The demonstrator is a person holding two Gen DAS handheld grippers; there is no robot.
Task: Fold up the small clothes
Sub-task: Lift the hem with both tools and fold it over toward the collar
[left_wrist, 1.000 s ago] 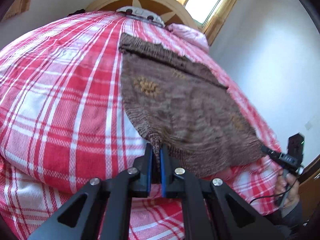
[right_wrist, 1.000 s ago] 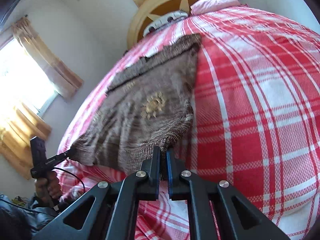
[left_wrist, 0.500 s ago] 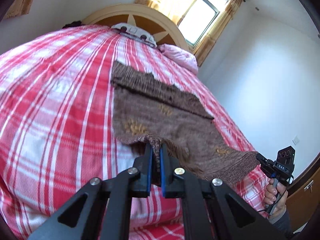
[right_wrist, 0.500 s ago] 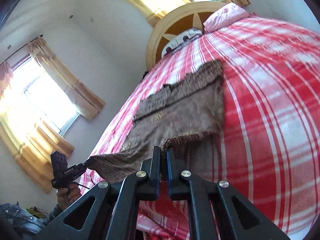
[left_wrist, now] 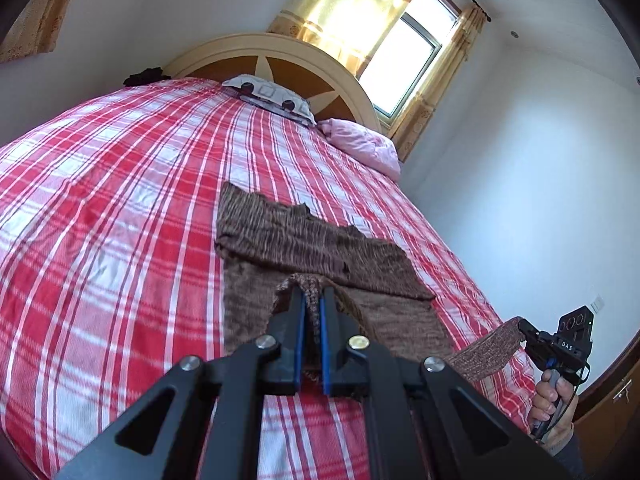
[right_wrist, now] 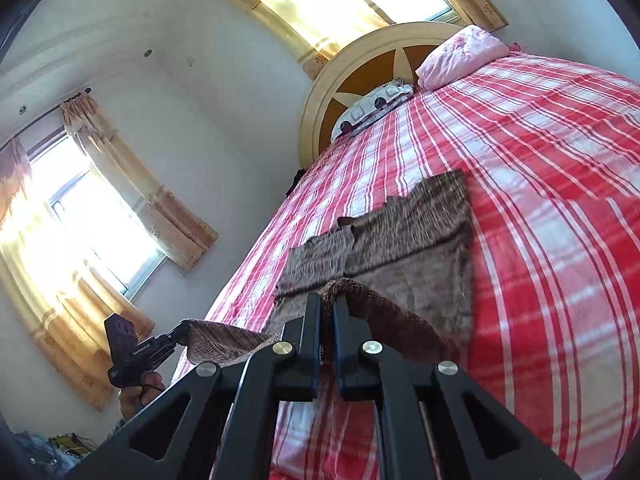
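Gripping brown knit sweater (left_wrist: pixel 320 248) hem, left gripper (left_wrist: pixel 312 300) and right gripper (right_wrist: pixel 327 304) jaws clamped, hem raised above plaid bed (left_wrist: pixel 120 220)

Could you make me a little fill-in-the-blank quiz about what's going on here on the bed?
1. The brown knitted sweater lies on a bedspread checked in white and ____.
2. The left gripper is shut on the sweater's ____ edge.
3. The right gripper holds the same edge, so the number of grippers gripping the sweater is ____.
4. At the wooden headboard lies a folded quilt coloured ____.

Missing words: red; bottom; two; pink
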